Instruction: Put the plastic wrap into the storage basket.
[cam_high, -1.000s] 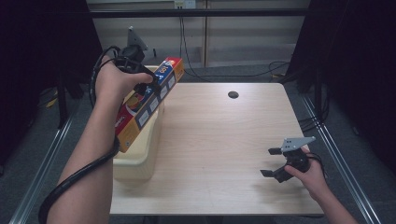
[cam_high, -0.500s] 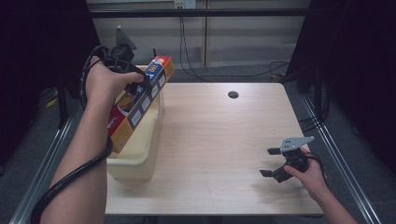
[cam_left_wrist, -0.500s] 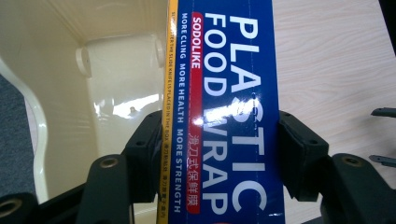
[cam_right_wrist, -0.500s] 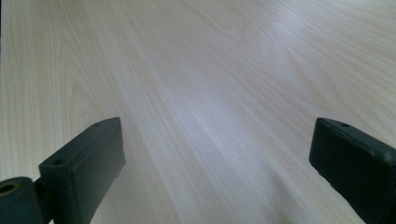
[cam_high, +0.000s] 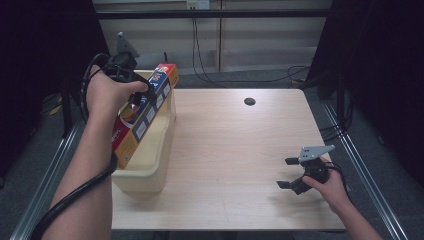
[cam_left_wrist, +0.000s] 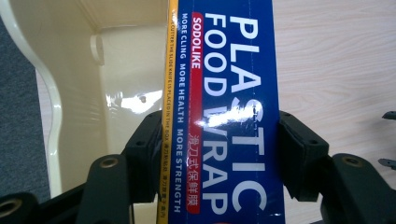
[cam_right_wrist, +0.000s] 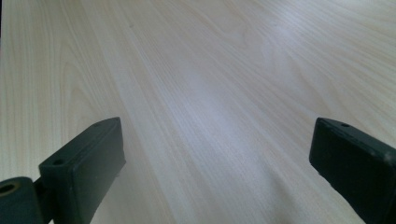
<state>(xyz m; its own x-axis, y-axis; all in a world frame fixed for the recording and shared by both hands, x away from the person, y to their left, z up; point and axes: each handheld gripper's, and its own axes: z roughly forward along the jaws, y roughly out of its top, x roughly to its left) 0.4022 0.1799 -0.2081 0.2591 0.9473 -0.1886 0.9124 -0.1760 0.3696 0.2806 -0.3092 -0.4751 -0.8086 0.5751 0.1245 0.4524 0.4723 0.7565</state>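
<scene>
Dark room edges and loose cables sit behind a pale wooden bench (cam_high: 230, 150). A small dark hole (cam_high: 249, 101) is near the far side of the bench.

On the left edge of the bench stands a cream plastic bin (cam_high: 150, 165). The left tool (cam_left_wrist: 219, 154) is clamped on a long box of plastic food wrap (cam_left_wrist: 224, 93), one jaw on each side. The box (cam_high: 142, 112) is tilted and held over the bin, with its far end higher. Its low end is hidden behind the person's arm, so I cannot tell if it touches the bin. The left hand (cam_high: 107, 92) covers most of the tool from above.

The right tool (cam_high: 290, 172) is near the front right corner, well apart from the bin. Its jaws are wide apart with nothing between them but bare wood. The right hand (cam_high: 332, 187) holds it low over the bench.
</scene>
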